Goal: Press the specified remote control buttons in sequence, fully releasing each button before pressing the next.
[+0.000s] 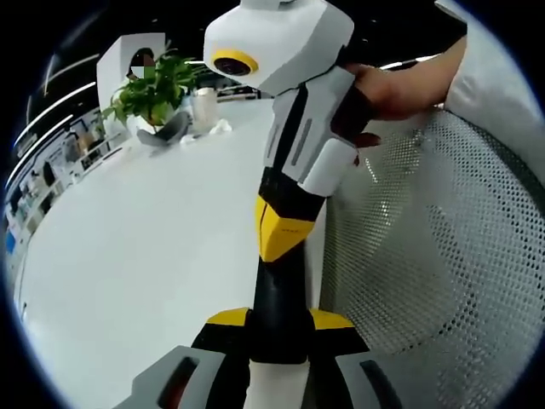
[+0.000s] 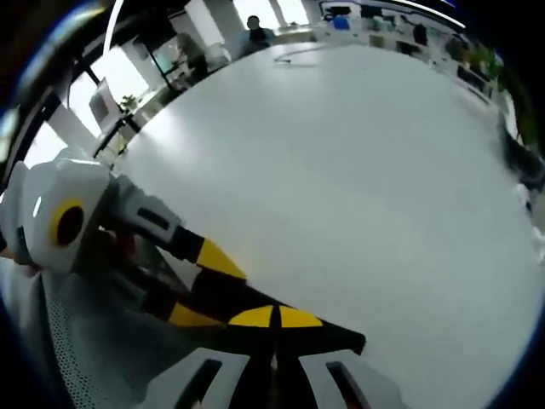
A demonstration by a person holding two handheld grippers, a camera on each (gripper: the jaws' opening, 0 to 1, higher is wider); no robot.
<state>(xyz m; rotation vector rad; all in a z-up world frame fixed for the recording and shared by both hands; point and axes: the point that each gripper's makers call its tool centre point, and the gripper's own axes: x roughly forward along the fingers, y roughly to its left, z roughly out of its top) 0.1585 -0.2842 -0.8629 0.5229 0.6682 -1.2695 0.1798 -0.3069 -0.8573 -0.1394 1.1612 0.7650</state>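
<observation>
Can't tell which item is the remote. Closest candidate is a small grey item (image 1: 162, 132) lying on the table (image 1: 153, 256) at upper left of the left gripper view, just beside a plant (image 1: 152, 85); too small to read shape or buttons.

Left gripper (image 1: 279, 328): jaws spread at the bottom of the left gripper view, yellow pads (image 1: 226, 317) on either side of the other tool's black tip. Looks open; can't tell if the pads actually touch the tip.

Right gripper (image 2: 274, 317): yellow tips meet along one seam at bottom centre of the right gripper view, so closed, nothing between them. In the left gripper view, runs down from top centre, white body then black-and-yellow jaws, held by a hand (image 1: 392, 85) at upper right.

Surface: large plain white table, bare across the middle in both views. White mesh chair back (image 1: 443, 247) at right of the left gripper view, against the table edge.

Room: open office; windows and shelving along the top left of the right gripper view, a person (image 2: 255, 25) far off at top centre, greenery (image 2: 502, 77) at upper right.

Containers: white cup (image 1: 203, 106) upright right of the plant, contents not visible; crumpled white bit (image 1: 220, 128) beside it.
</observation>
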